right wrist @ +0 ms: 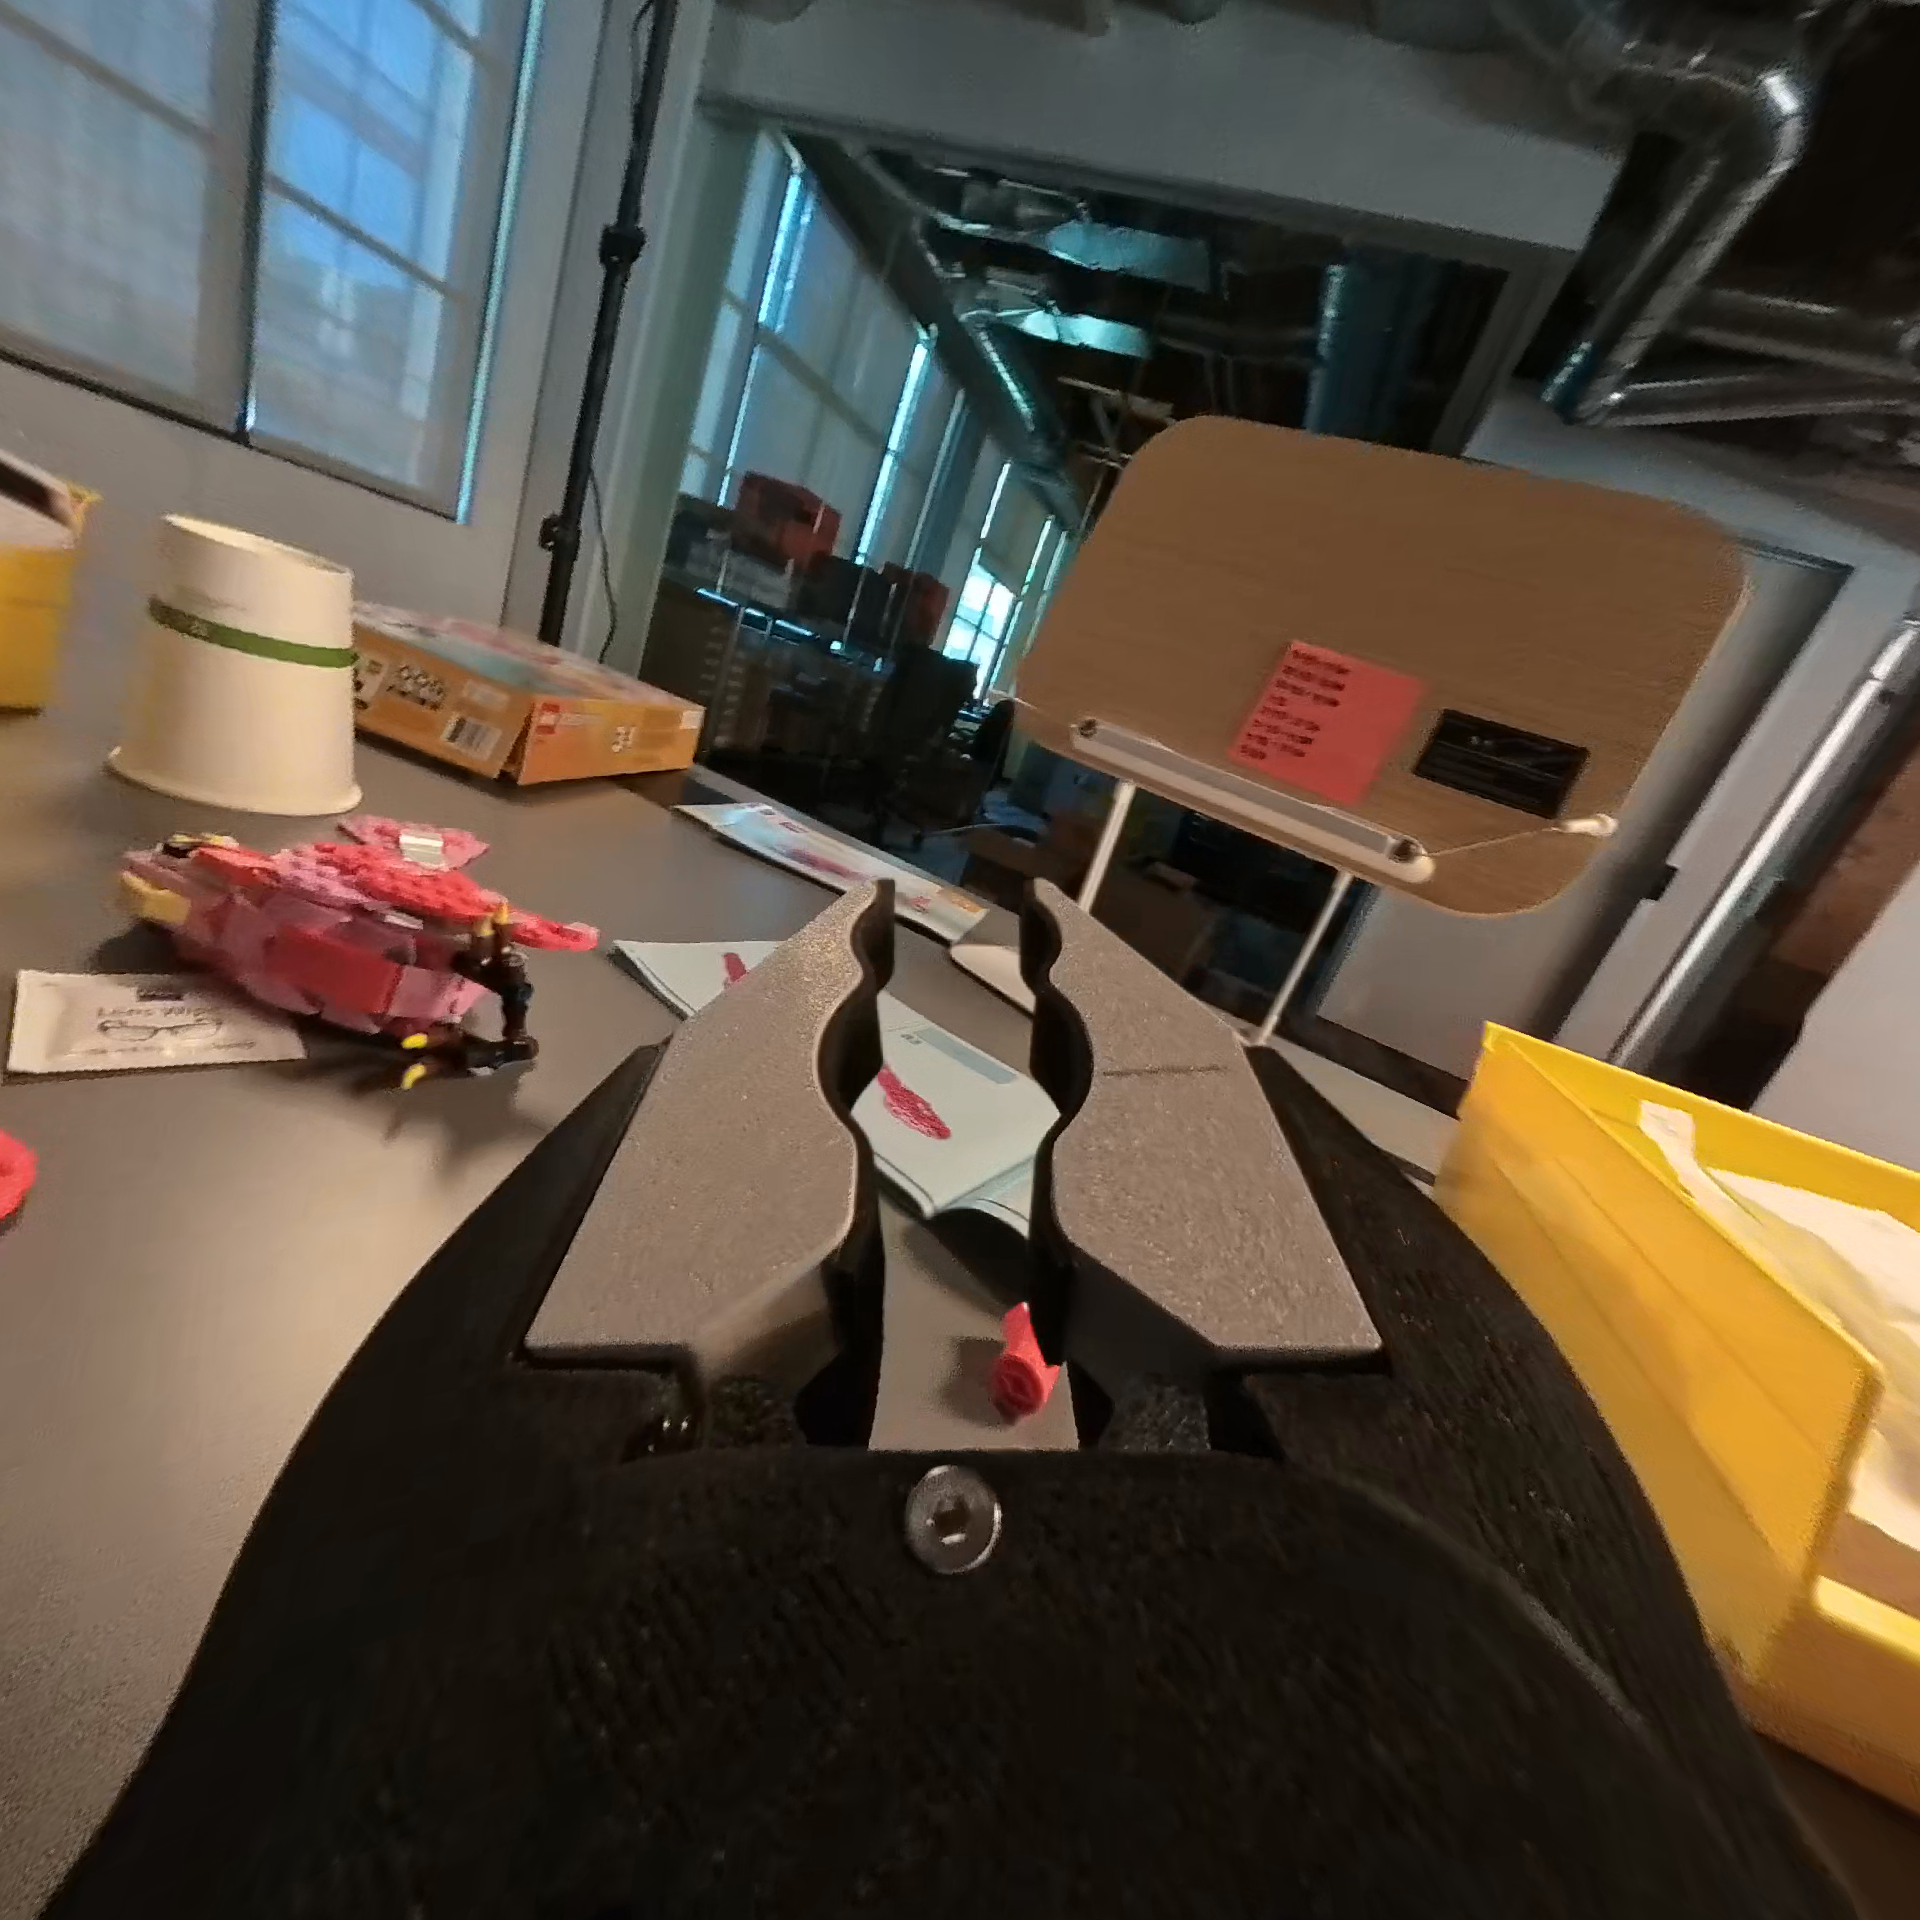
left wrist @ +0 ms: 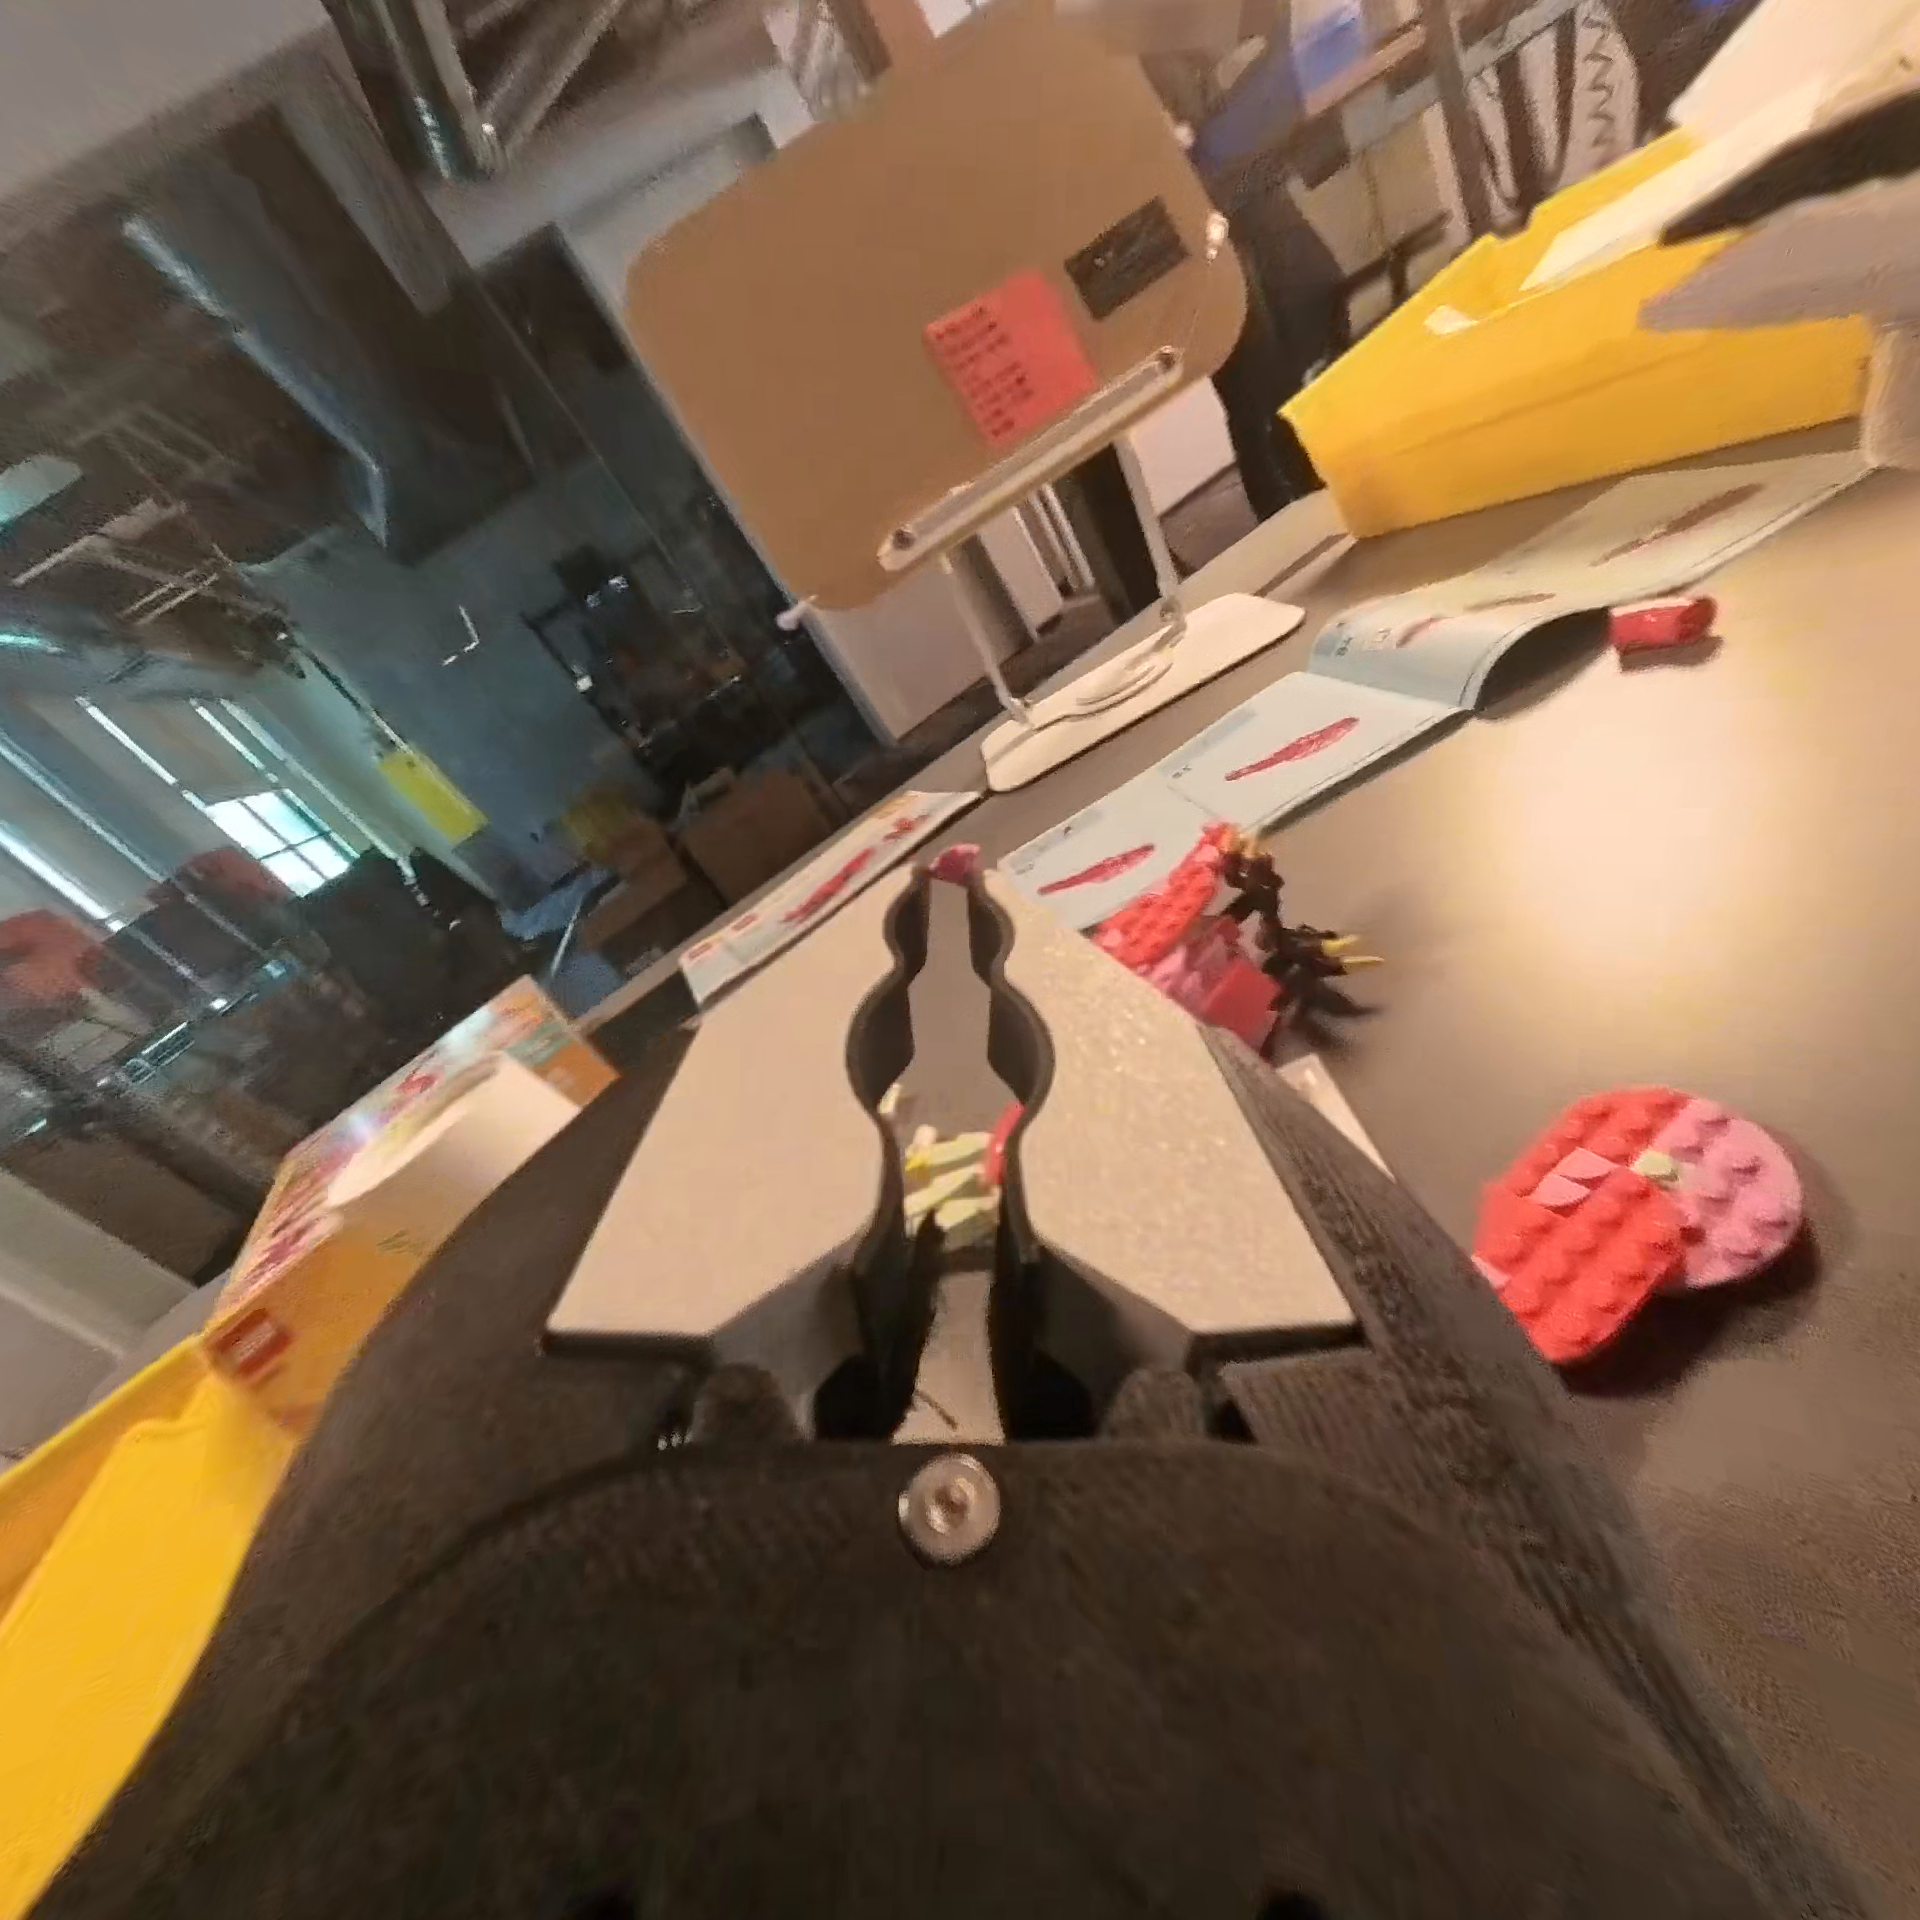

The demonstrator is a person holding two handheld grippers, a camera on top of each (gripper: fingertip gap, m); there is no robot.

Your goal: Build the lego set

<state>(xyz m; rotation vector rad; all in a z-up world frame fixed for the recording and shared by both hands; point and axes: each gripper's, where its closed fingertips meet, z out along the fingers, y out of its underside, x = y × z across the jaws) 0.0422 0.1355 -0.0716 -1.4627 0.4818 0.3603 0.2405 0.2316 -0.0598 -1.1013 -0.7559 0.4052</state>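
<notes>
My left gripper (left wrist: 954,883) is shut on a small dark-pink brick piece (left wrist: 954,862), pinched at the very fingertips and held above the dark table (left wrist: 1558,935). Just right of it lies a red and pink brick build with black clawed legs (left wrist: 1236,935). A red and pink round-plate assembly (left wrist: 1631,1221) lies nearer on the right. My right gripper (right wrist: 956,914) is open with nothing between its pads. It hovers over an open instruction booklet (right wrist: 956,1143). A small red piece (right wrist: 1023,1371) lies on the table under its fingers. The red and pink build (right wrist: 332,935) is to its left.
A wooden book stand (right wrist: 1382,665) is ahead. A yellow bin (right wrist: 1662,1299) is at the right, and an upturned paper cup (right wrist: 244,675), an orange box (right wrist: 520,717) and a white packet (right wrist: 145,1023) at the left. Pale green pieces (left wrist: 945,1174) lie under the left fingers. Across from one pair of fingers to the other is roughly 25 cm.
</notes>
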